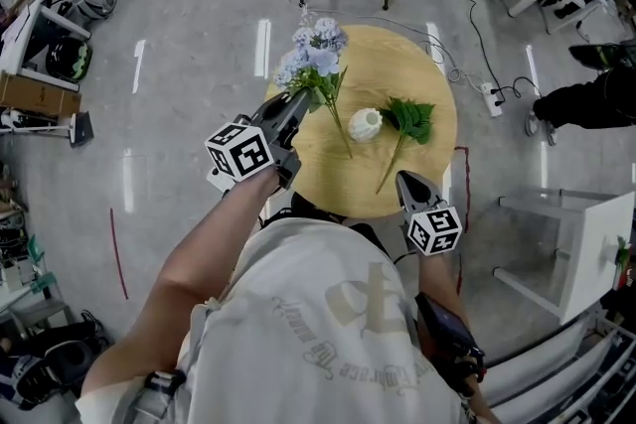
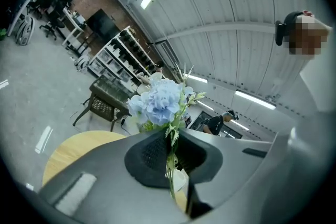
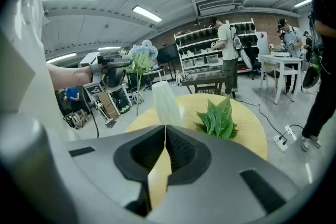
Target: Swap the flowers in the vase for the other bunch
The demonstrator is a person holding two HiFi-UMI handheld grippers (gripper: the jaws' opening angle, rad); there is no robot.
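My left claw (image 1: 300, 98) grips the blue hydrangea bunch (image 1: 316, 50) by thin stems; a slip could topple the white vase (image 1: 366, 124). Right claw (image 1: 406, 180) is clenched and empty.

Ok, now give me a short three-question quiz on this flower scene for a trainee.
1. True or false: the white vase stands empty.
2. Fill in: the green leafy sprig lies on the round ___.
3. The left hand-held gripper is shut on: A the vase, B the stem of the blue flowers, C the sprig.
Key: 1 true; 2 table; 3 B.
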